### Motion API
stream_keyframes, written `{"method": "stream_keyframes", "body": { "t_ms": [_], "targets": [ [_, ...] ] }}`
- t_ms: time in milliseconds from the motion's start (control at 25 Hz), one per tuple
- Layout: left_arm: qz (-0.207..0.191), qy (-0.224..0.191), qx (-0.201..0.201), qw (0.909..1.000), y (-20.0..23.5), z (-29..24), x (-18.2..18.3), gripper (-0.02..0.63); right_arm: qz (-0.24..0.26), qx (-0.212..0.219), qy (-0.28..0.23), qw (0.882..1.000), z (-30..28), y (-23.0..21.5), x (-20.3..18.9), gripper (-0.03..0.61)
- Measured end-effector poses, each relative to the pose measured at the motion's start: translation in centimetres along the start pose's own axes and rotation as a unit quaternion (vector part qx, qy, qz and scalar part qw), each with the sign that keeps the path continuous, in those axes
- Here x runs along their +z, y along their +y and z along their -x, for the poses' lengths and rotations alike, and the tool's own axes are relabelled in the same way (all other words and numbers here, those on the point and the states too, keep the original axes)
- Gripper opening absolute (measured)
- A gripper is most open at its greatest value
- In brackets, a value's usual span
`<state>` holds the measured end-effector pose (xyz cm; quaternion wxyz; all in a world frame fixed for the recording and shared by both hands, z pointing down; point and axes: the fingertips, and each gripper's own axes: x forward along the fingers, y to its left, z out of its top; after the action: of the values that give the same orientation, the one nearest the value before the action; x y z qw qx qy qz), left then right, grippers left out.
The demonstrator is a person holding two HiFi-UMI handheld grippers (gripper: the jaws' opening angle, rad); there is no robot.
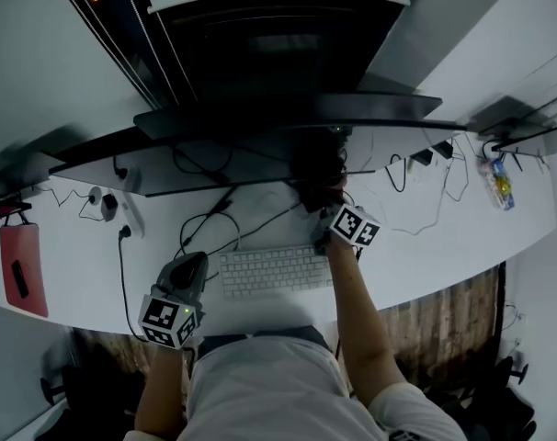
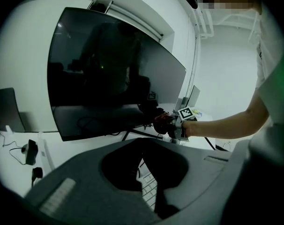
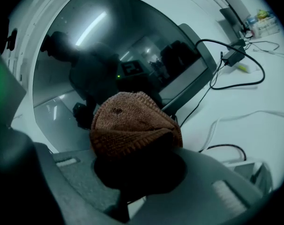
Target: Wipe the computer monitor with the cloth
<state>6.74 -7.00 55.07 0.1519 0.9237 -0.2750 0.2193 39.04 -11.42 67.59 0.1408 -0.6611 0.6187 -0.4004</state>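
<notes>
Cloth (image 3: 132, 125), brown and bunched, sits clenched in the right hand-held gripper (image 3: 138, 159) near the monitor (image 3: 90, 55); the left hand-held gripper (image 2: 149, 175) is closed, empty.

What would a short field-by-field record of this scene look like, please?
Setting: white desk with a curved monitor, screen dark
Right gripper: shut on the brown cloth
Cloth position: close to the monitor's lower edge; contact with the screen unclear
Left gripper: jaws together, nothing held, low at the desk's front edge
Keyboard: white, below the monitor, just right of the left gripper
</notes>
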Motion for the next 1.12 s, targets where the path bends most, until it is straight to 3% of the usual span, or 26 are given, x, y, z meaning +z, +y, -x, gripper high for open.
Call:
{"method": "stream_keyframes", "body": {
  "t_ms": [600, 1120],
  "targets": [
    [0.025, 0.000, 0.053, 0.9983, 5.8, 7.9, -3.0, 0.009, 0.001, 0.017, 0.011, 1.000, -3.6, 6.3, -5.1, 0.049],
    [0.041, -0.006, 0.068, 0.9968, 10.0, 12.1, -4.7, 0.009, 0.016, 0.036, 0.031, 0.999, -6.7, 12.0, -9.7, 0.049]
  ]
}}
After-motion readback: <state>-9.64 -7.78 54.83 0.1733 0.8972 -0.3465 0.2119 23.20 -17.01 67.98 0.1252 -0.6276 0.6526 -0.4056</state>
